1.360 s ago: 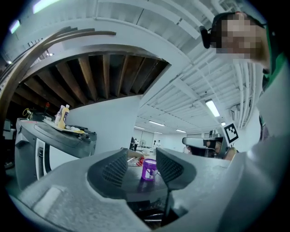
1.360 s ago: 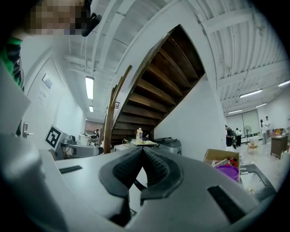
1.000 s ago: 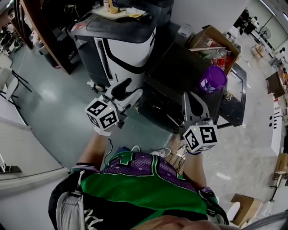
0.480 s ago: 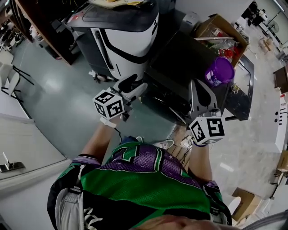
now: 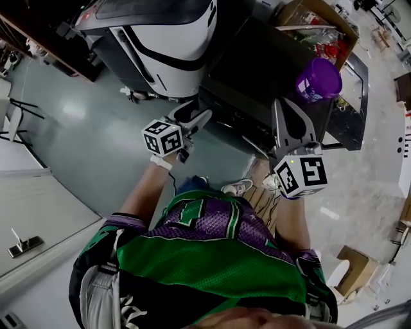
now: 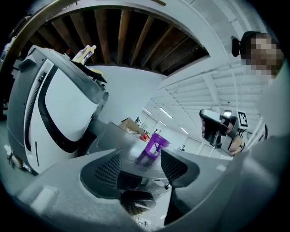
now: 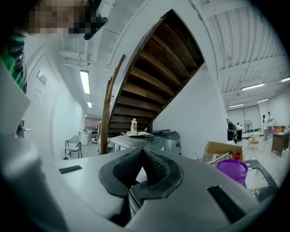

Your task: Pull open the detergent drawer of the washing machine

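The washing machine (image 5: 270, 71) is a dark box straight ahead in the head view, and its detergent drawer cannot be made out. A purple cup (image 5: 319, 78) stands on its top. My left gripper (image 5: 198, 114) hangs open by the machine's front left corner, with nothing between its fingers. In the left gripper view its jaws (image 6: 140, 156) frame the machine's top and the purple cup (image 6: 154, 145) far off. My right gripper (image 5: 286, 109) is over the machine's front right part, below the cup. Its jaws (image 7: 143, 152) are shut with the tips touching and hold nothing.
A large white and black machine (image 5: 173, 32) stands just left of the washing machine. A cardboard box (image 5: 314, 19) of odds and ends sits behind the purple cup. A shoe (image 5: 236, 188) and cables lie on the floor at the person's feet. A staircase (image 7: 149, 77) rises behind.
The left gripper has come down and in toward the dark machine's front left corner. The right gripper has drifted a little closer to the machine. Both sets of jaws look unchanged.
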Available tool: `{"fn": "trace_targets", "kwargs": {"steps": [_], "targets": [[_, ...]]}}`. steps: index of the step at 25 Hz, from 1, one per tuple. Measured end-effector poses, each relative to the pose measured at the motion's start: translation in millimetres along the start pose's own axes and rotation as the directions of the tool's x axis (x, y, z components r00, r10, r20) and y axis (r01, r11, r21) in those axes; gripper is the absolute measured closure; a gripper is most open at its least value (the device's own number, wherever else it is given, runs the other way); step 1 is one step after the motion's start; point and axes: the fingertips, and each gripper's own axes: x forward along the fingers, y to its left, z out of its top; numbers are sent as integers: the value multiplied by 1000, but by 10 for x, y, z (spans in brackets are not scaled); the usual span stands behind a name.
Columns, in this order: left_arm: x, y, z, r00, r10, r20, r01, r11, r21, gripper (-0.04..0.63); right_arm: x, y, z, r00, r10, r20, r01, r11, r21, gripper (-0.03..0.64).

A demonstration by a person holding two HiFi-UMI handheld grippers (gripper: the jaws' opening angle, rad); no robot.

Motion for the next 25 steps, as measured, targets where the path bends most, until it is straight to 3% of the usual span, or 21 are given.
{"fn": "trace_targets", "kwargs": {"steps": [9,12,17,25], "targets": [[285,560,-681,991,45,-130,-48,999,-19,333,110,-79,-239,999,0,-45,-2,999,-50,615],[370,700,-843,989,12,-147,-23,997,-79,333,136,-81,-325,998,-1,-60,-2,999,-54,615],[507,947,-1000,994,-21,-106,-1,979,-205,333,139,-122,-513,995,-16,-102,11,999,-52,615],[726,1409,-1339,990,8,-143,-48,959,-281,333,92,-160,-723,987,-49,-151,41,997,-58,615]]}}
